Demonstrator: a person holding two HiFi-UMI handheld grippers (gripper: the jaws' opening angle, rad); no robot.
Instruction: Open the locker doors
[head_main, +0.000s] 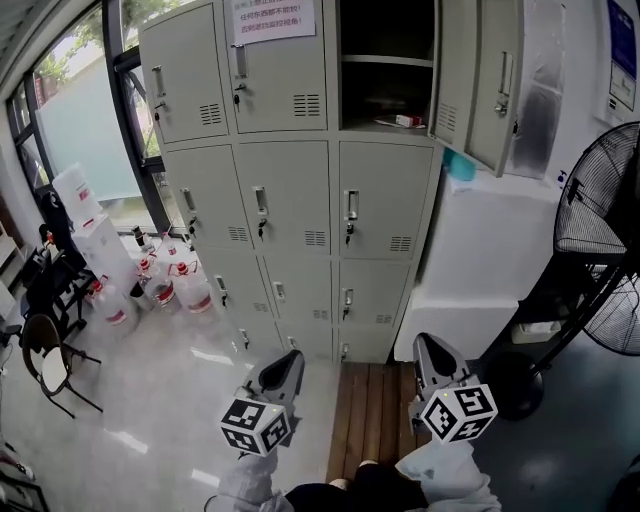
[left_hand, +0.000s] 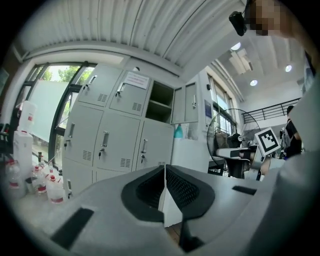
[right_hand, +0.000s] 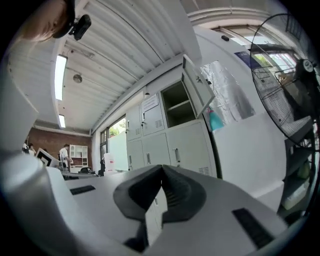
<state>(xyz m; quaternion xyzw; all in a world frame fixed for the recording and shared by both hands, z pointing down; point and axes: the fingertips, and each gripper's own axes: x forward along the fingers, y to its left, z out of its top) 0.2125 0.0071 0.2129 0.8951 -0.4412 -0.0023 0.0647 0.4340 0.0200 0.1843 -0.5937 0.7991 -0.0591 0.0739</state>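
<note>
Two grippers — left gripper (head_main: 288, 362) & right gripper (head_main: 432, 350), both clenched empty — are hanging at frame bottom, prob. between reaches; upper-right locker door (head_main: 470, 80) is standing open.

Workplace locker corner: grey steel lockers (head_main: 285, 195), big standing fan (head_main: 597, 195).

pale grey lockers (head_main: 290, 210) (black-and-white checkered marker cubes (head_main: 255, 425)).
</note>
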